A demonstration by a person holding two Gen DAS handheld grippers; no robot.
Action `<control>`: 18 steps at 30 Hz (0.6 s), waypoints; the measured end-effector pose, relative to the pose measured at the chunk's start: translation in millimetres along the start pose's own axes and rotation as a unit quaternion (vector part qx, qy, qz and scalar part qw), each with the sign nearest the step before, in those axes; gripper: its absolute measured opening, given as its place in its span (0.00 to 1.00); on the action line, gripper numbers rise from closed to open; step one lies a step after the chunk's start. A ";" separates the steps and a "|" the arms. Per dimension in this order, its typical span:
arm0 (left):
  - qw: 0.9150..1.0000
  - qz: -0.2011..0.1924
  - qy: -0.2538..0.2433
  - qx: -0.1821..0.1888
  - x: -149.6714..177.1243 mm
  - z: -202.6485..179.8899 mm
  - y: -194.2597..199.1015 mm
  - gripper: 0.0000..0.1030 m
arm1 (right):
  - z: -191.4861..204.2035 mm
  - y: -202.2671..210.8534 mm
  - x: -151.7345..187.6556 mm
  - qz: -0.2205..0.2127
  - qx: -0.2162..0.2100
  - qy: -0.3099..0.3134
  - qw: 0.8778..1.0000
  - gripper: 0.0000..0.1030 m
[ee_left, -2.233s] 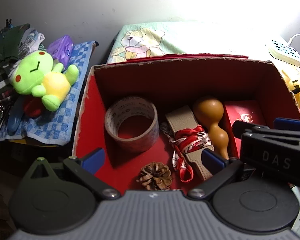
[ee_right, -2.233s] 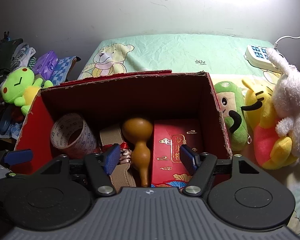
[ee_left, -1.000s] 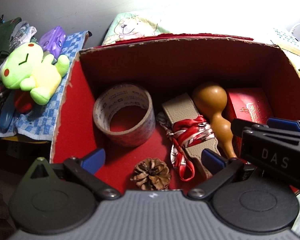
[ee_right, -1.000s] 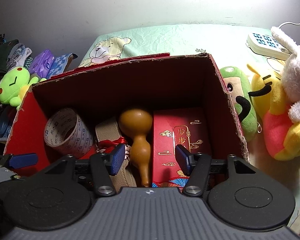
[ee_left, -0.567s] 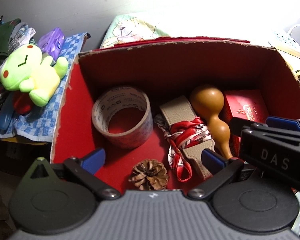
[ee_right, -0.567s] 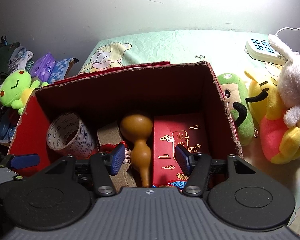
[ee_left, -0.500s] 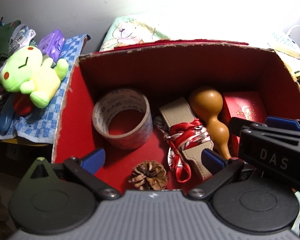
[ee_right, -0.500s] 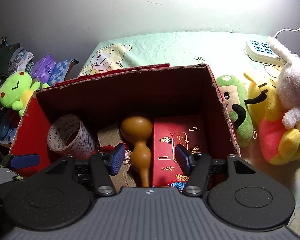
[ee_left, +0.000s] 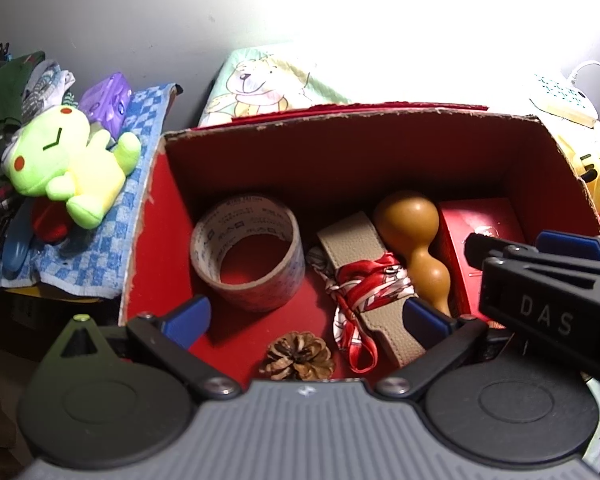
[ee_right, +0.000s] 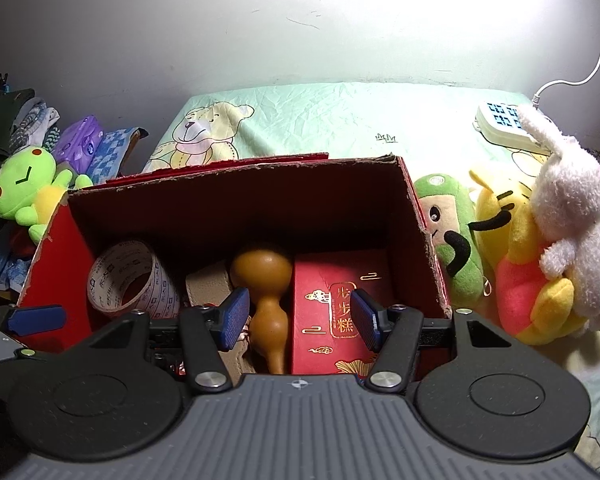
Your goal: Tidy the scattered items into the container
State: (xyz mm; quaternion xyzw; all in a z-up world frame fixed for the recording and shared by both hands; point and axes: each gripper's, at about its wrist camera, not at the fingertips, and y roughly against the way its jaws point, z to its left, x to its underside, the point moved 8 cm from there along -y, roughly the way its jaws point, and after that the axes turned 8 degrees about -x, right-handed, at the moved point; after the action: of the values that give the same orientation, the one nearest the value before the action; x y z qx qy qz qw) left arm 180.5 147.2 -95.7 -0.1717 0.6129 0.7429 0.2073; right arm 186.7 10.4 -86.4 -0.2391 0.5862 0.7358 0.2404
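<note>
A red cardboard box (ee_left: 148, 216) (ee_right: 56, 248) stands open in front of both grippers. In it lie a tape roll (ee_left: 247, 254) (ee_right: 132, 280), a pine cone (ee_left: 298, 356), a beige strap with a red ribbon (ee_left: 370, 284), a brown gourd (ee_left: 414, 236) (ee_right: 266, 292) and a red packet (ee_right: 340, 312). My left gripper (ee_left: 306, 314) is open and empty above the box's near edge. My right gripper (ee_right: 298, 314) is open and empty over the gourd and packet; it also shows in the left wrist view (ee_left: 540, 264).
A green frog plush (ee_left: 66, 160) (ee_right: 24, 192) lies on a blue checked towel (ee_left: 100, 236) left of the box. Green, yellow and white plush toys (ee_right: 540, 248) sit right of it. A white power strip (ee_right: 504, 124) lies on the bear-print sheet (ee_right: 300, 120) behind.
Both grippers have drawn back and risen a little from the box. Their jaws have stayed open. The items in the box have not moved.
</note>
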 end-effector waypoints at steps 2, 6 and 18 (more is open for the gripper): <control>1.000 -0.002 0.000 0.000 -1.8 0.8 0.8 0.99 | -1.2 1.9 -1.5 -0.003 0.004 0.001 1.000 0.58; 1.000 -0.007 -0.001 0.000 -4.6 0.1 4.2 0.99 | -3.7 5.4 -3.1 -0.002 0.013 0.001 1.000 0.58; 1.000 -0.004 -0.001 0.001 -6.8 -2.8 5.2 0.99 | -8.5 6.6 -2.6 0.014 0.034 0.002 0.999 0.61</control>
State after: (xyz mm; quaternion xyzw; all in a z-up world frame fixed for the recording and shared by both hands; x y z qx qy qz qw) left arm 183.6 143.0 -88.3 -0.1732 0.6128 0.7415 0.2113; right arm 185.1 0.6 -81.5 -0.2237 0.6143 0.7187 0.2370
